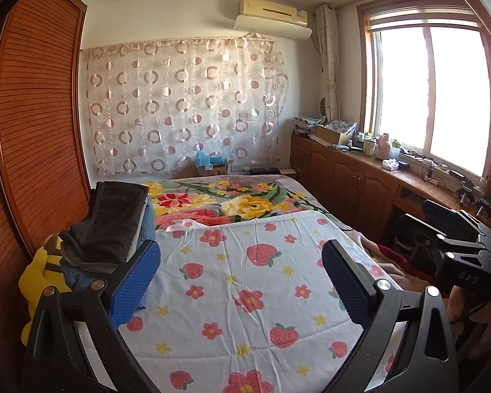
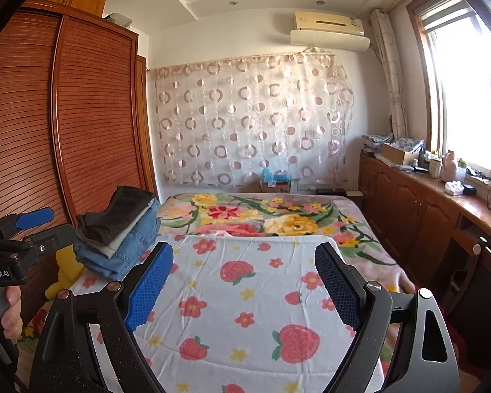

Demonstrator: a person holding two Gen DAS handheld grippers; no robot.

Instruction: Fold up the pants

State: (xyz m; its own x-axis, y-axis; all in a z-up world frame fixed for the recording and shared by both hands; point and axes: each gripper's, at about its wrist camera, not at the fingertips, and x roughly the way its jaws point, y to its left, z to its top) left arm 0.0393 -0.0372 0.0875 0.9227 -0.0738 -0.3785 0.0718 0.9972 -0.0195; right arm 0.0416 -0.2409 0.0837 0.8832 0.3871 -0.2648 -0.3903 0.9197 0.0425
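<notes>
A stack of folded pants (image 1: 111,226) lies at the left edge of the bed, dark brown pairs on top of blue jeans; it also shows in the right wrist view (image 2: 121,229). My left gripper (image 1: 242,265) is open and empty, held above the strawberry-print sheet (image 1: 245,281), just right of the stack. My right gripper (image 2: 245,271) is open and empty above the same sheet (image 2: 245,294). Each gripper shows in the other's view, the right one (image 1: 442,226) at the right edge and the left one (image 2: 26,226) at the left edge.
A yellow plush toy (image 1: 39,275) sits beside the stack at the bed's left edge. A floral blanket (image 1: 232,203) covers the far half of the bed. A wooden louvred wardrobe (image 1: 39,114) stands left. Low wooden cabinets (image 1: 343,170) with clutter run under the window at right.
</notes>
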